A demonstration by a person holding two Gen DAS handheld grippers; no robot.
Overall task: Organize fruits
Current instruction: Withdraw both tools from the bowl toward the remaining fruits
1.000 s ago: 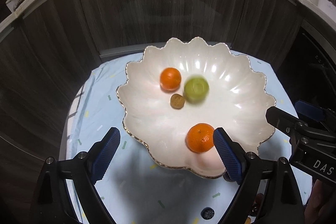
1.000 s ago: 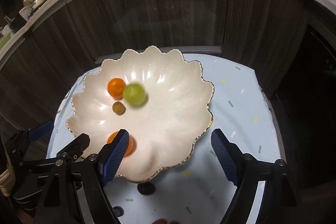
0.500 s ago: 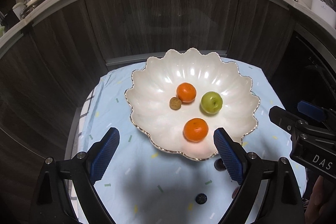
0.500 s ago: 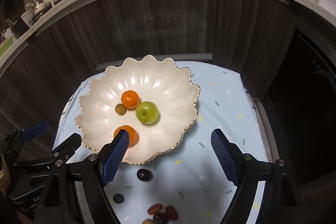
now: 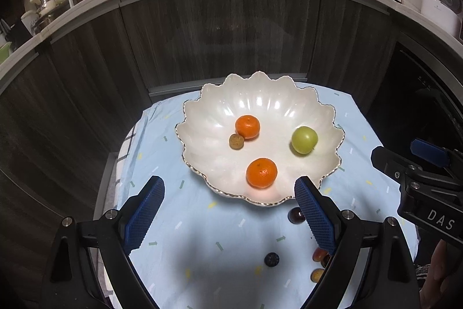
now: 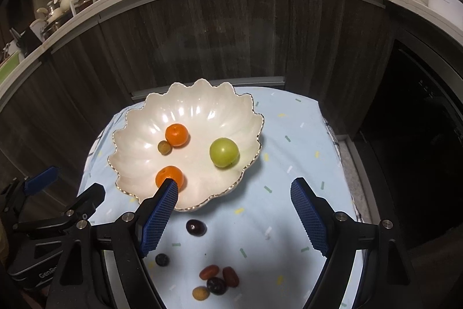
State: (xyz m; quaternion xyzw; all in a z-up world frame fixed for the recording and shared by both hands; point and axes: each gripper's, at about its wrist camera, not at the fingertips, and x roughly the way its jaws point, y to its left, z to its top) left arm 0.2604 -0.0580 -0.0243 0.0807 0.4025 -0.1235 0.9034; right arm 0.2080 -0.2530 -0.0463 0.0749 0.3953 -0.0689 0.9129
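Currently, both grippers are seen spread wide with nothing between their blue pads: the left gripper (image 5: 230, 210) and the right gripper (image 6: 234, 207) are held above the near side of the table (image 6: 289, 118), which is covered by a pale blue patterned cloth. On it, a scalloped white bowl (image 6: 202, 94) with a gilt rim already holds two mandarins (image 6: 176, 134), (image 5: 261, 173), a green plum-like fruit (image 6: 224, 152) and a small brown longan-like fruit (image 6: 164, 147). Outside the bowl, a dark grape (image 6: 196, 227) lies just in front of the rim, a blueberry (image 6: 162, 259) is seen nearer, and a small cluster of reddish and dark fruits (image 6: 217, 278) is gathered at the near edge. These loose pieces appear to be what remains to be gathered. Trouble could be caused by their roundness and softness: a small berry could be squirted out sideways by wide pads, rolled off the cloth, or crushed. The bowl rim could also be knocked during a low approach, and the fruit inside set rolling.
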